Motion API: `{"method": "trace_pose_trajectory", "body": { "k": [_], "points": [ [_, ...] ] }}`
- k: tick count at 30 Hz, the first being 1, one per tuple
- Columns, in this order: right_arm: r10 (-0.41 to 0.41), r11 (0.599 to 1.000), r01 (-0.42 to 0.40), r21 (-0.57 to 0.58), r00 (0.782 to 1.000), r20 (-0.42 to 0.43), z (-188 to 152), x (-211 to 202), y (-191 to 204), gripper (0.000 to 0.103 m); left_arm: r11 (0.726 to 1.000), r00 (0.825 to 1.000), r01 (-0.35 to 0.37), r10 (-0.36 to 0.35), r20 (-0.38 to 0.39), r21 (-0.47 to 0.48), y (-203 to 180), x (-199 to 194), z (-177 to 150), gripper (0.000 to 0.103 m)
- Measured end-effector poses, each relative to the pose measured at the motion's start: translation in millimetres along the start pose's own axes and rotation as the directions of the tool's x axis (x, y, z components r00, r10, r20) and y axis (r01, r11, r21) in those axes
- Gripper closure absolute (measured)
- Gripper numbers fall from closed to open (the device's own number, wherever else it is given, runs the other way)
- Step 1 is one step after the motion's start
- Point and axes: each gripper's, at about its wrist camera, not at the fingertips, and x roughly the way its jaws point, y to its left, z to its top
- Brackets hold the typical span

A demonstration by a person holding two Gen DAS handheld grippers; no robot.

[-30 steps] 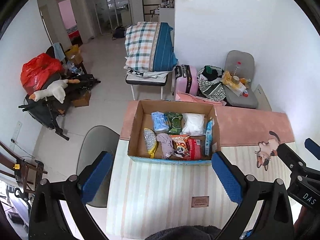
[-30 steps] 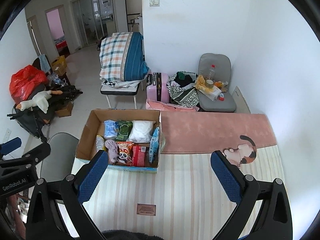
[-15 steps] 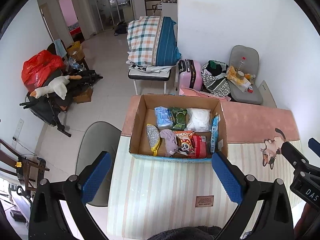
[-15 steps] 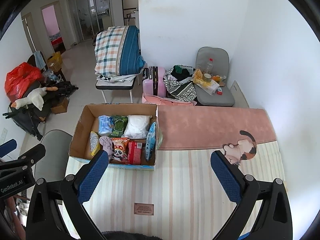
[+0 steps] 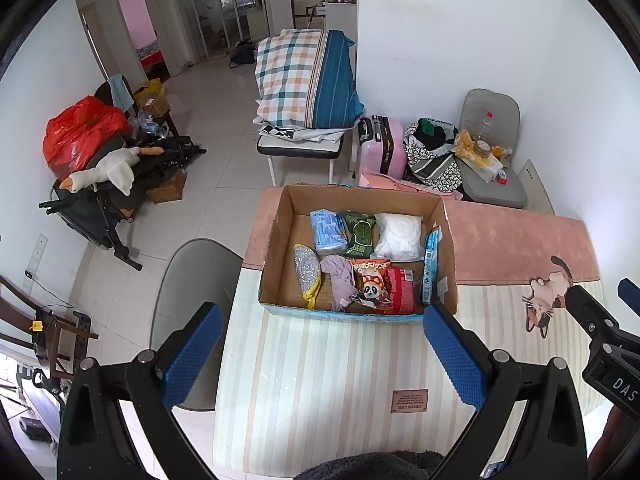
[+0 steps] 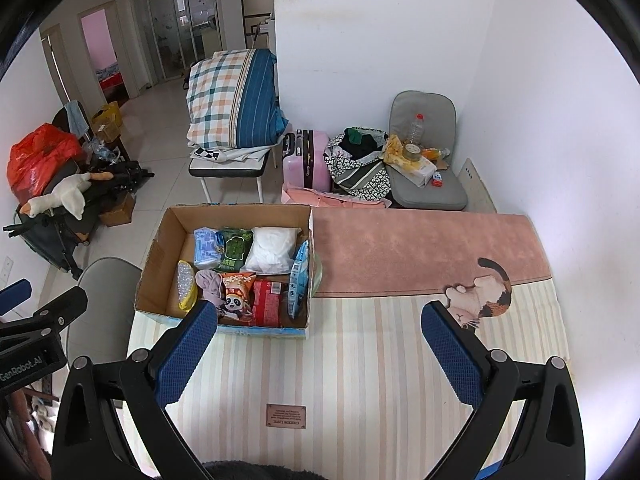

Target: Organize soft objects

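Both tools, left tool [image 5: 320, 354] and right tool [image 6: 322, 354], hang wide and empty short of the open brown cardboard box [image 5: 448, 248], whose crumpled mauve cloth [image 5: 340, 276] looks light, limp, best pinched at a raised fold.

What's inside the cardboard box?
The brown cardboard box holds soft packets: a white bag, a green pack, a panda snack bag, a purple cloth. Anything underneath is hidden.

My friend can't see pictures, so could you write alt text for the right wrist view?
An open cardboard box of soft packets sits on a striped mat, seen between the wide-open blue fingers of the empty right hand-held gripper. Behind: tiled floor and cluttered chairs.
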Motion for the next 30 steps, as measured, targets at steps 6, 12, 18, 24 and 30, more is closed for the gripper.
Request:
{"method": "trace_pose_trajectory", "body": {
  "k": [6,12,18,24,30],
  "points": [
    [-0.002,1.0,0.002,-0.003,1.0,0.0,-1.7,0.3,0.5,0.0,1.0,1.0,-0.002,0.002,-0.002,-0.006,1.5,0.5,-0.4,0.0],
    [-0.002,1.0,0.002,-0.003,1.0,0.002,-1.5,0.2,0.4,0.0,1.0,1.0,-0.004,0.004,0.0,-0.006,2.3,0.8,-0.6,0.0],
    [-0.003,1.0,0.003,-0.003,1.0,0.002,-1.6,0.3,0.8,0.0,1.0,1.0,-0.003,0.002,-0.001,-0.008,2.5,0.9,-1.1,0.0],
    [-0.004,1.0,0.004,-0.003,1.0,0.001,-1.2,0.0,1.4,0.0,1.0,1.0,-0.005,0.005,0.0,-0.006,2.7,0.8,-1.4,0.0],
    [-0.004,1.0,0.004,-0.007,1.0,0.006,0.3,-1.9,1.2,0.0,1.0,1.0,-0.005,0.005,-0.002,-0.003,3.3,0.3,-1.4,0.0]
  ]
}}
